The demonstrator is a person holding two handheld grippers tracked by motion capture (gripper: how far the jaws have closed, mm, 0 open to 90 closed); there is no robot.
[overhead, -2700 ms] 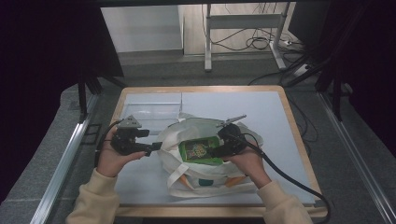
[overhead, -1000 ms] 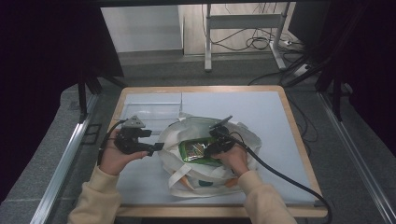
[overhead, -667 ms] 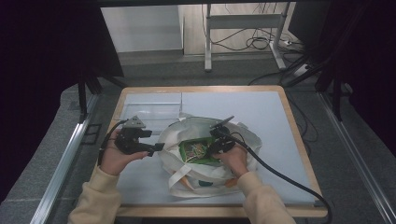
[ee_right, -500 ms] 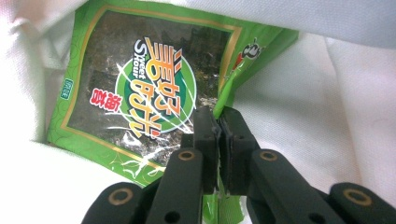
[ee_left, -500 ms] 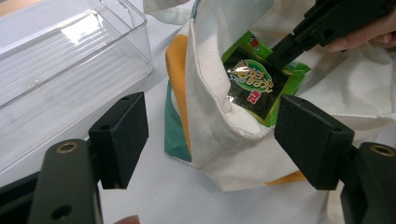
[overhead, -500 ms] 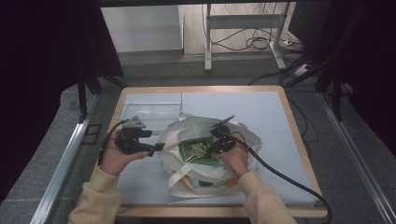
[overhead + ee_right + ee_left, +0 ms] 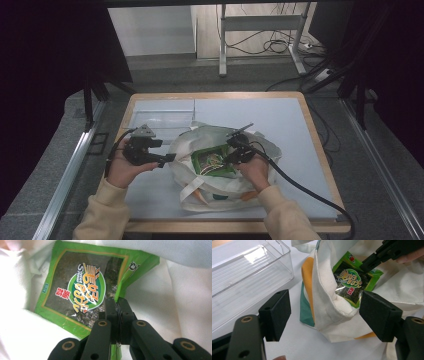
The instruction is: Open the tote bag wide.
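Since before, the right gripper (image 7: pixel 117 305) has snapped its jaws tight on the green packet (image 7: pixel 82 287) inside the white bag (image 7: pixel 260 150). Left gripper (image 7: pixel 324 315) sits wide open, holding nothing.

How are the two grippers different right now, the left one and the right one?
The left gripper has its jaws wide apart, with the edge of the white bag between them but not pinched; the right gripper is shut on the green packet. The left sits outside the bag, beside it; the right reaches into its mouth. Both are black, hand-held and trail a cable.
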